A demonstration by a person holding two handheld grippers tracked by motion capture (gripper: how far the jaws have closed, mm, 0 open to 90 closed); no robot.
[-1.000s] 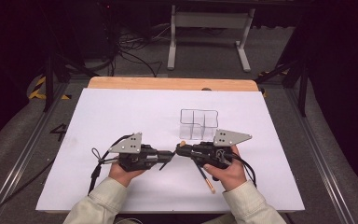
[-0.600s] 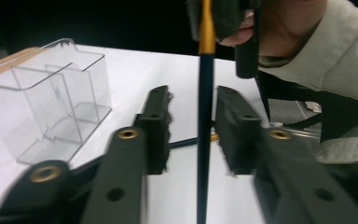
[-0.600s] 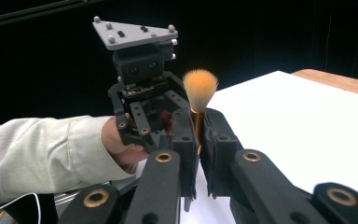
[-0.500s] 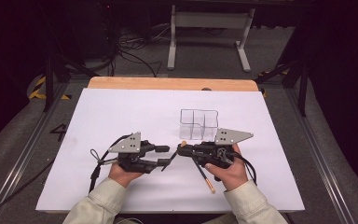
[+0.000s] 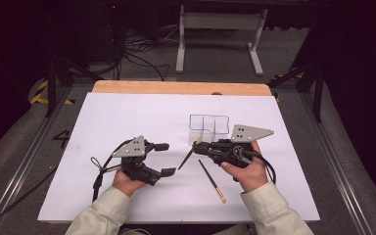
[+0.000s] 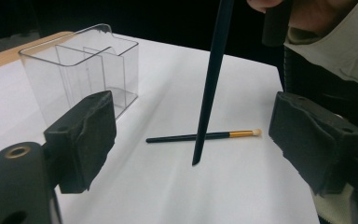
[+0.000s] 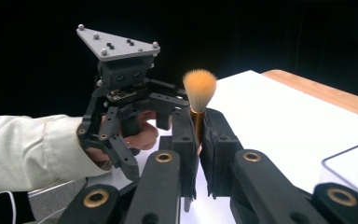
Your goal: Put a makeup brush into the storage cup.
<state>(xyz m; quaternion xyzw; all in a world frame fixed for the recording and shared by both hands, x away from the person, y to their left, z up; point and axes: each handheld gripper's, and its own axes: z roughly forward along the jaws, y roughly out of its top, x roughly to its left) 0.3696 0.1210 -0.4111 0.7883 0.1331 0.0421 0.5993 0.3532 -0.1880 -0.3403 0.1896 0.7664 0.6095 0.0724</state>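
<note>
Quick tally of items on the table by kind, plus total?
Makeup brushes: 2, one held upright in the right hand-held gripper, one lying on the white sheet
Clear compartment organizer: 1
Hand-held grippers: 2, right and left
Total: 5

Clear glossy plastic organizer (image 6: 81, 70), matt white paper sheet (image 5: 127, 117), soft-bristled brush (image 7: 199, 100), matt black rubbery jaws.

A lab: dark surrounds, floor cables (image 5: 142, 58), metal stand (image 5: 220, 34), white-covered table (image 5: 127, 117)
</note>
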